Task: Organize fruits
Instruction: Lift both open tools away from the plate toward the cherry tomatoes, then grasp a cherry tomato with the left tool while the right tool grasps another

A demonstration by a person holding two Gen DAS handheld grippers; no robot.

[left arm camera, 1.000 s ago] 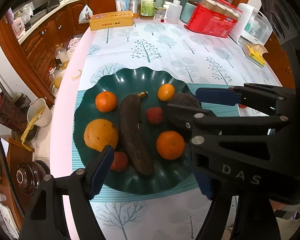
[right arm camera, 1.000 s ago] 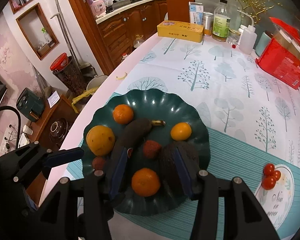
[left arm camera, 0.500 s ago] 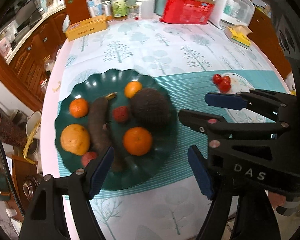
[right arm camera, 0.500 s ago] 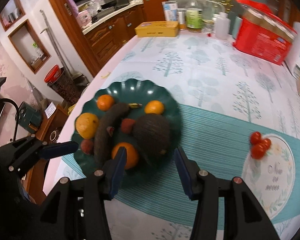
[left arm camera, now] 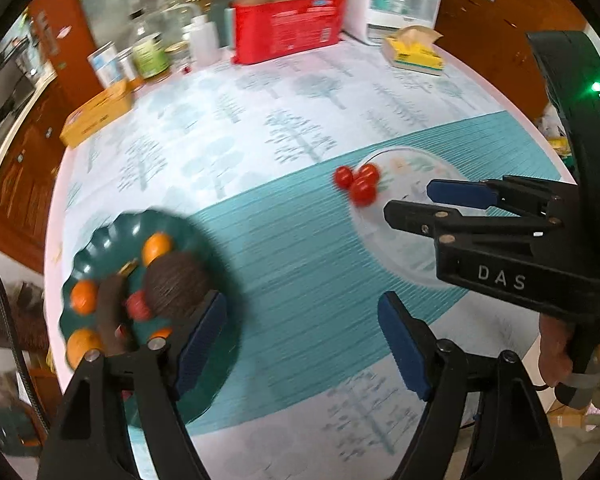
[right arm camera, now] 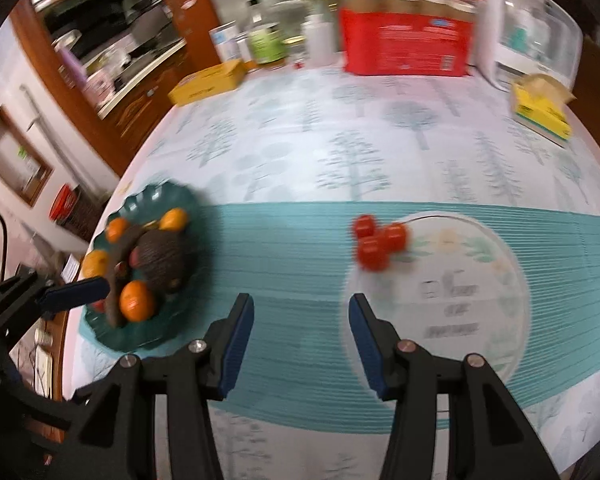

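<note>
A dark green plate (left arm camera: pixel 100 240) at the left holds several oranges, a dark avocado (left arm camera: pixel 176 284), a blackened banana (left arm camera: pixel 112 316) and a small red fruit (left arm camera: pixel 138 306). Three cherry tomatoes (right arm camera: pixel 378 242) sit at the left rim of a white printed plate (right arm camera: pixel 480 300). My left gripper (left arm camera: pixel 302 340) hangs over the teal mat between the two plates; its jaws are opening and hold nothing. My right gripper (right arm camera: pixel 300 320) is open and empty above the mat, just below and left of the tomatoes. It also shows over the white plate (left arm camera: pixel 404 256) in the left wrist view.
A teal placemat (right arm camera: pixel 292 248) lies under both plates on a tree-print cloth. At the back stand a red box (right arm camera: pixel 404 48), a yellow box (right arm camera: pixel 208 82), bottles (right arm camera: pixel 266 40), a white appliance (right arm camera: pixel 532 44) and a yellow packet (right arm camera: pixel 540 112). The table edge runs close behind the green plate.
Both grippers have swung right, from over the green plate to above the teal mat. The tomatoes and white plate have come toward the middle. The left jaws stand slightly wider.
</note>
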